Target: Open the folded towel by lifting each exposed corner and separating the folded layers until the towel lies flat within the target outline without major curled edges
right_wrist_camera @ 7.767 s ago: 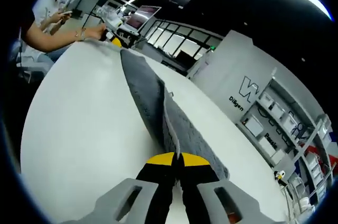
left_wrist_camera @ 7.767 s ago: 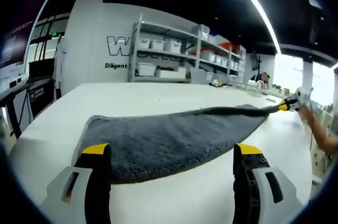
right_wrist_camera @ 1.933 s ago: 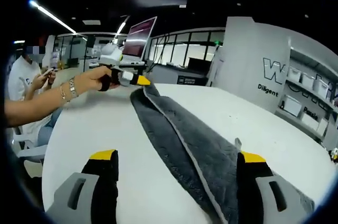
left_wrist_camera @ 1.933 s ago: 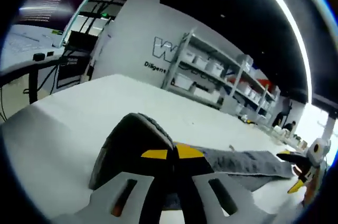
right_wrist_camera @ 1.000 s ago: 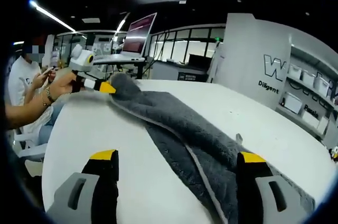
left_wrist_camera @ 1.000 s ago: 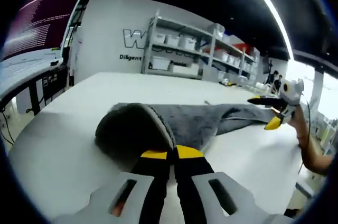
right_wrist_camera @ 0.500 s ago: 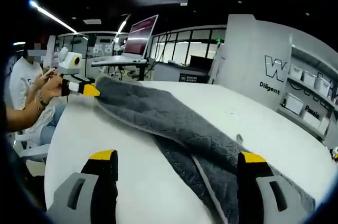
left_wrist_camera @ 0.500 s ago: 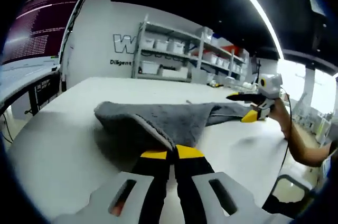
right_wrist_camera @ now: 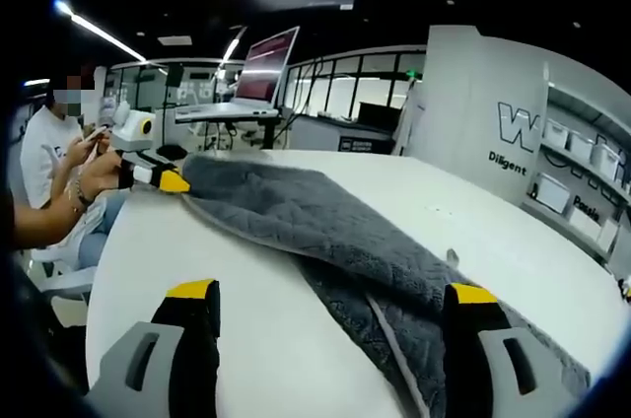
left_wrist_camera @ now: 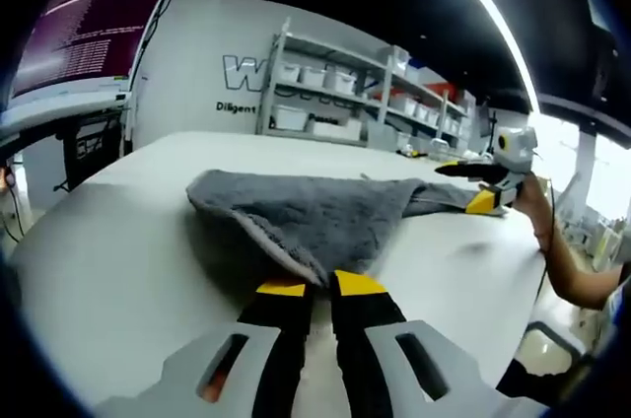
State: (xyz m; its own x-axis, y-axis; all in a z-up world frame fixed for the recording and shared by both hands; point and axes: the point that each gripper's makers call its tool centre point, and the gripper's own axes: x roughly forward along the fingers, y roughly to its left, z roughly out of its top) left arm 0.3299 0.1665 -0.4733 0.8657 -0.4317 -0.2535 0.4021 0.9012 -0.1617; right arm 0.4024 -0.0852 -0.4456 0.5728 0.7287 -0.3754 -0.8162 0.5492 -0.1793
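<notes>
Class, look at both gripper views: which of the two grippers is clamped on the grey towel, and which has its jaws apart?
The left gripper is shut on a corner of the grey towel. The right gripper differs: its yellow-tipped jaws stand wide apart, holding nothing, above the white table.

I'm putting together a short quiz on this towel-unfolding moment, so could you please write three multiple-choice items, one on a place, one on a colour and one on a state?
1. Where does the towel lie?
A. on a shelf
B. on the white table
C. on the floor

2. What colour is the towel?
A. grey
B. red
C. green

3. How do the two grippers stand?
A. both open
B. both shut
C. left gripper shut on the towel, right gripper open

Answers:
1 B, the towel spreads across the white tabletop in both views.
2 A, its pile is dark grey with a paler edge.
3 C, in the left gripper view the jaws pinch the towel's corner; in the right gripper view the jaws stand wide apart with nothing between them.
</notes>
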